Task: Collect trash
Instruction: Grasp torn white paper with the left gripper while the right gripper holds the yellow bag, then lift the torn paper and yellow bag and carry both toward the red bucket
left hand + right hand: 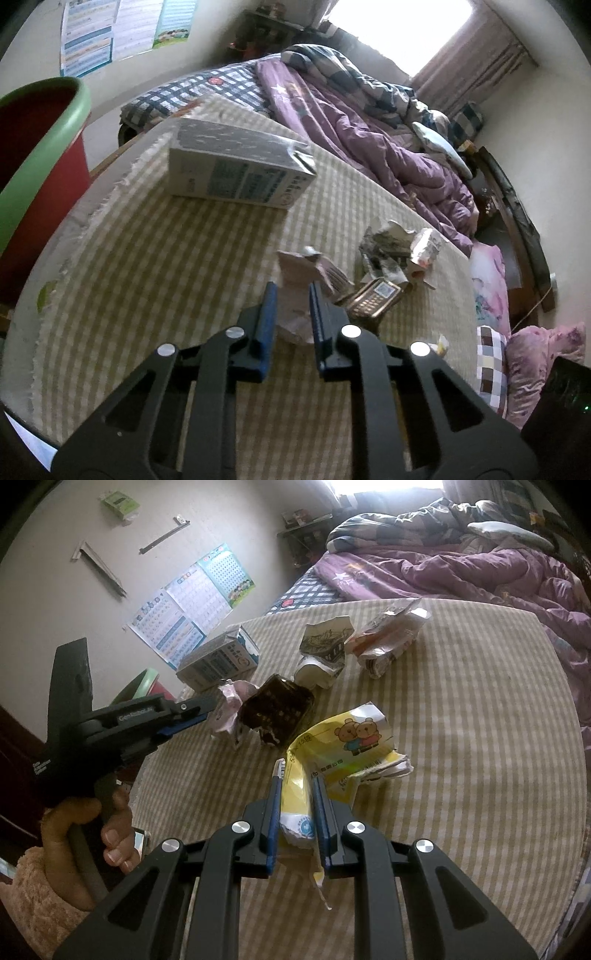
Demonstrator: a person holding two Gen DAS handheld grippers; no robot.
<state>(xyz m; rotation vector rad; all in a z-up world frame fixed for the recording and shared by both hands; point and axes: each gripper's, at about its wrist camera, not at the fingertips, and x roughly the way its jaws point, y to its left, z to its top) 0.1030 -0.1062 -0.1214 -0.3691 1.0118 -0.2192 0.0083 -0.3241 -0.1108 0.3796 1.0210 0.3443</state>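
Your left gripper points steeply down, its blue pads clamped tight. Your right gripper tilts down likewise, jaws pinched shut. Your left hand wraps the left gripper's handle.

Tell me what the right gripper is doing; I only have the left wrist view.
Observer: The right gripper is shut on a yellow wrapper printed with two cartoon bears.
Operator: Is the wrapper lifted?
Observer: Its torn far end spreads over the striped cloth; I cannot tell whether it touches.
Operator: Who holds the left gripper?
Observer: A hand in a fuzzy peach sleeve grips its handle.
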